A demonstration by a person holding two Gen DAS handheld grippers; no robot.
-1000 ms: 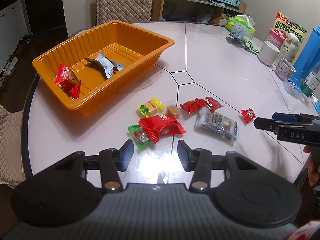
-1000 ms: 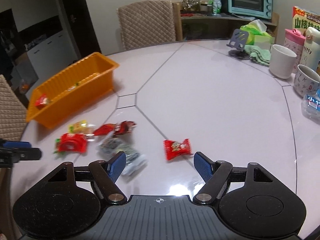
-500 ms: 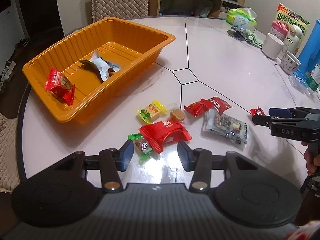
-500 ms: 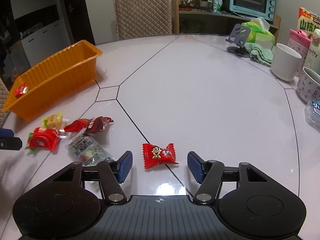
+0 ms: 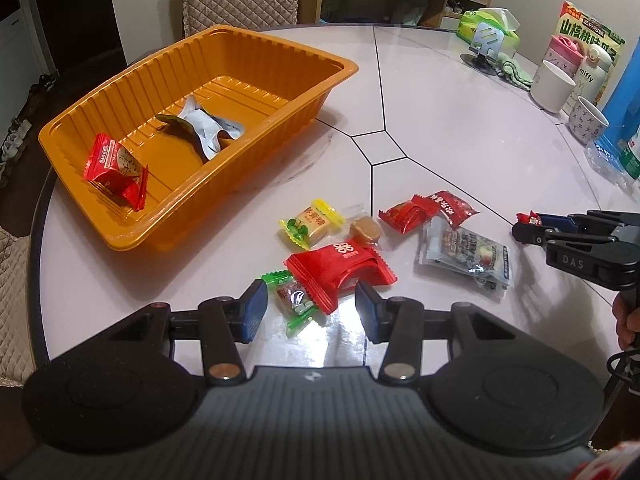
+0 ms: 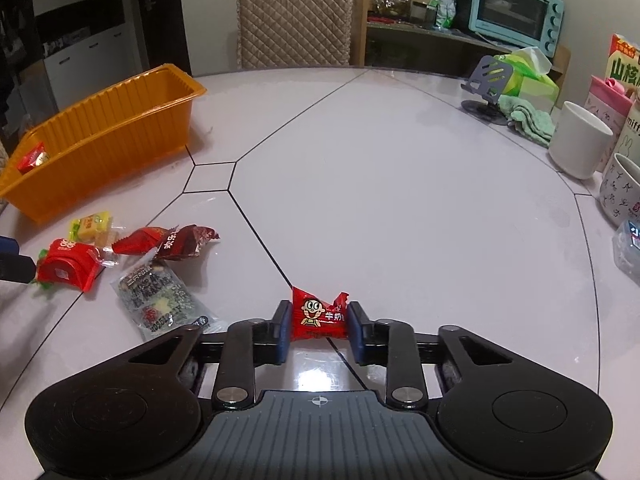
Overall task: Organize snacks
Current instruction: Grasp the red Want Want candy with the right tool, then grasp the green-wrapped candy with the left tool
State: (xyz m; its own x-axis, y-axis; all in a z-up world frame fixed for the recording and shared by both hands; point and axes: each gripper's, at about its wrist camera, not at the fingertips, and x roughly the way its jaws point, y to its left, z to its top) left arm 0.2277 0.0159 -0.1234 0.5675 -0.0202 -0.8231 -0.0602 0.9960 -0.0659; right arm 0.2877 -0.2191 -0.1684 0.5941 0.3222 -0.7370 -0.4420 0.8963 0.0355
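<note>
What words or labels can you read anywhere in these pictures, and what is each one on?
"DAS": side of the right tool, which has just closed on the red cartoon-face candy.
"miffy": white bottle.
"山核桃": green and yellow box; its other characters are unclear.
Print on the clear snack packet, the red arch-print packet and the other wrappers: too small or blurred.

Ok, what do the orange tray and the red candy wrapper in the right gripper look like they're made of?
Orange tray: looks like thin moulded plastic, semi-glossy; ribbed walls and a rolled rim suggest it. Red candy wrapper: probably glossy plastic film, creased, with crimped ends and printed art. The right gripper has just closed onto it.
</note>
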